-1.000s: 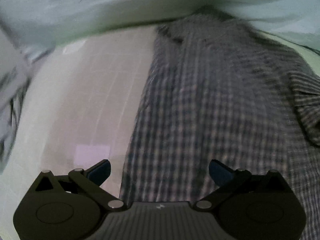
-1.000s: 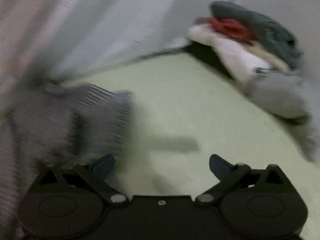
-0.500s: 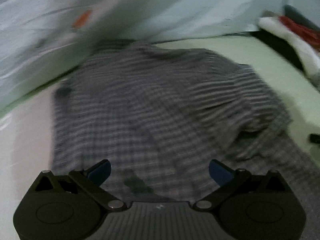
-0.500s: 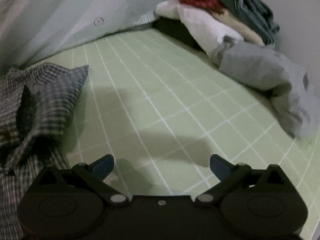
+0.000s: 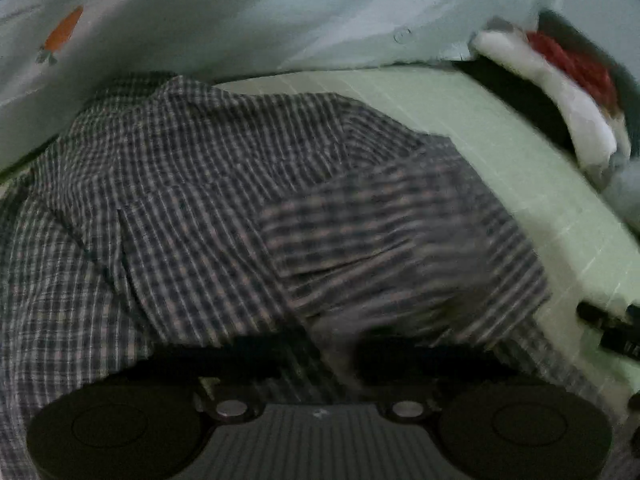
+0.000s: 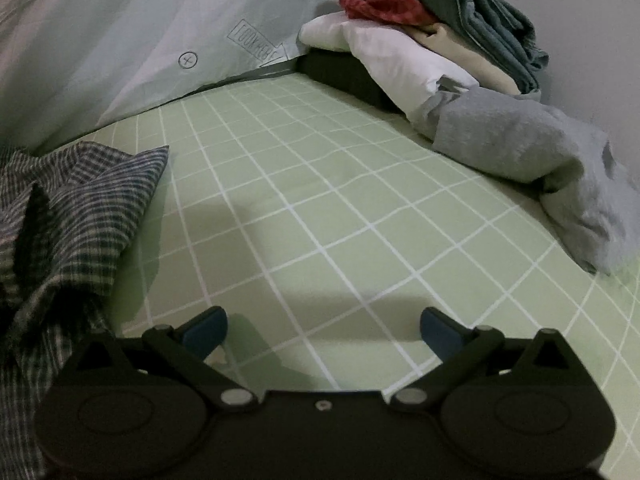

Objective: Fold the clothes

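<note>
The checked shirt (image 5: 248, 208) is being viewed closely from above by the left wrist camera. From its right, the shirt (image 6: 80, 208) and the clothes pile (image 6: 432, 40) beyond are being viewed obliquely; both are being shared.

A bed sheet (image 6: 360, 208) in pale green with a white grid is lying under dim light, a pale printed curtain (image 6: 132, 40) hanging behind it.

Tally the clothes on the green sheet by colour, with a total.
Checked shirt: 1
Grey garment: 1
White garment: 1
Cream garment: 1
Red garment: 1
Dark teal garment: 1
Total: 6, counting only the pieces that show in the pile.
</note>
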Tool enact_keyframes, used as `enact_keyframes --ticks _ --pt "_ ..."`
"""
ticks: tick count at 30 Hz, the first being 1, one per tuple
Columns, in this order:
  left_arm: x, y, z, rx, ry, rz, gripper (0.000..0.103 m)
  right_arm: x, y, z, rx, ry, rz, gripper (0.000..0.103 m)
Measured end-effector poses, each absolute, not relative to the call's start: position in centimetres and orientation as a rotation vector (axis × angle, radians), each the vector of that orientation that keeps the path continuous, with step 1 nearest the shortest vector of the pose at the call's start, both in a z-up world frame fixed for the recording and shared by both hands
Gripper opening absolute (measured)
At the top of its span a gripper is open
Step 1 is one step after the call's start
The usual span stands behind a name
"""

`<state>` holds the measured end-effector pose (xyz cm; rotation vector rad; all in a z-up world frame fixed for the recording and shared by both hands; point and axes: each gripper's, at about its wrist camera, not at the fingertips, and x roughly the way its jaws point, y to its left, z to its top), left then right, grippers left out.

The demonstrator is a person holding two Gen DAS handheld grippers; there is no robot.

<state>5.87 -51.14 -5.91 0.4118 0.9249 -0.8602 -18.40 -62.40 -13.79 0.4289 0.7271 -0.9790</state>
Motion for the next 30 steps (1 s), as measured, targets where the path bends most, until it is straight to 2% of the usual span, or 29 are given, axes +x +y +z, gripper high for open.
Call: enact_keyframes --ticks 6,13,18,20,22,27,30 --pt "9.1 -47.2 -2.2 0.288 0.82 -0.799 0.005 -17.1 -61.7 -13.0 0.416 0.795 -0.924 0.103" --pt "16.1 -37.2 2.7 0.095 0.695 -0.559 0.004 -13.7 -55.3 -10.2 0.199 0.792 -0.841 0.103" --pt "20.2 -28.9 2.3 -0.074 0.744 -0.312 0.01 -12.8 -50.6 -9.2 0.135 0.781 -0.794 0.103" --pt "21.0 -26.1 1.3 -0.125 0.79 -0.23 0.022 -12.8 -49.3 -9.0 0.115 0.781 -0.792 0.103" --pt "20.7 -24.1 0.5 -0.15 0.826 -0.189 0.051 -13.0 -48.2 -8.8 0.112 0.777 -0.792 0.103" --pt "16.0 -21.6 -1.1 -0.127 0.881 -0.211 0.068 -14.4 -47.2 -8.5 0.163 0.766 -0.795 0.103" --pt "12.2 -21.8 -2.7 -0.066 0.938 -0.278 0.069 -14.9 -46.3 -8.6 0.163 0.774 -0.798 0.103"
